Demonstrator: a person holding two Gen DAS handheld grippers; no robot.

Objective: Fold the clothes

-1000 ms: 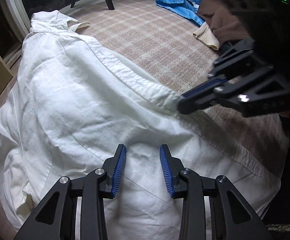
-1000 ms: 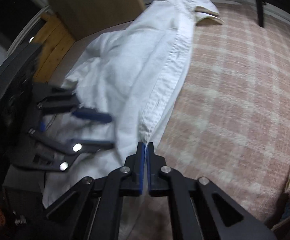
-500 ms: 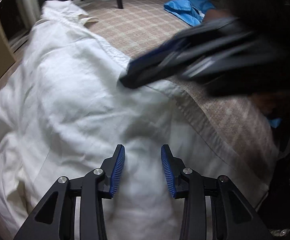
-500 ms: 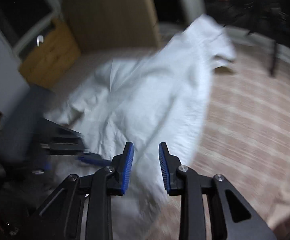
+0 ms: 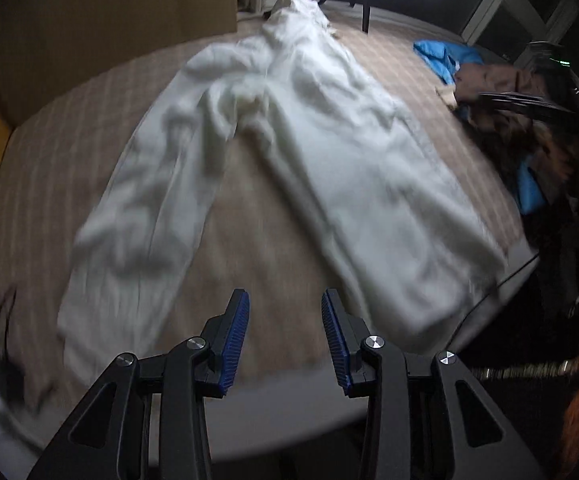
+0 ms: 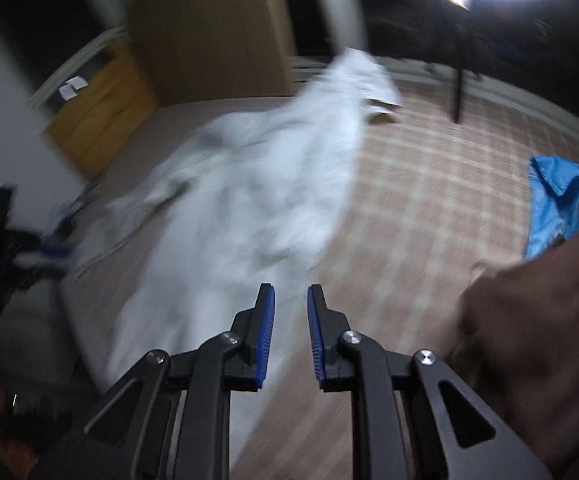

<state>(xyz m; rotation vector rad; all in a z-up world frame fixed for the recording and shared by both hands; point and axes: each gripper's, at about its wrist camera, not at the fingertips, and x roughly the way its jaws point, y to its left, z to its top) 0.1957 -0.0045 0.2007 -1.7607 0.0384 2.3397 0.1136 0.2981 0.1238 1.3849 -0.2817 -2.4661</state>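
White shirt (image 5: 329, 168) is lying long and flat on the checked bed (image 5: 41, 184), collar by the far edge. We are holding both grippers, left (image 5: 284, 338) and right (image 6: 290, 336), above it, fingers spread and holding nothing. We are probably choosing which edge to pinch next.

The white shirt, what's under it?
The white shirt lies spread on a pink checked bedcover, which shows all around it and in the gap beside its sleeve. Whatever is directly beneath the cloth is covered and cannot be seen.
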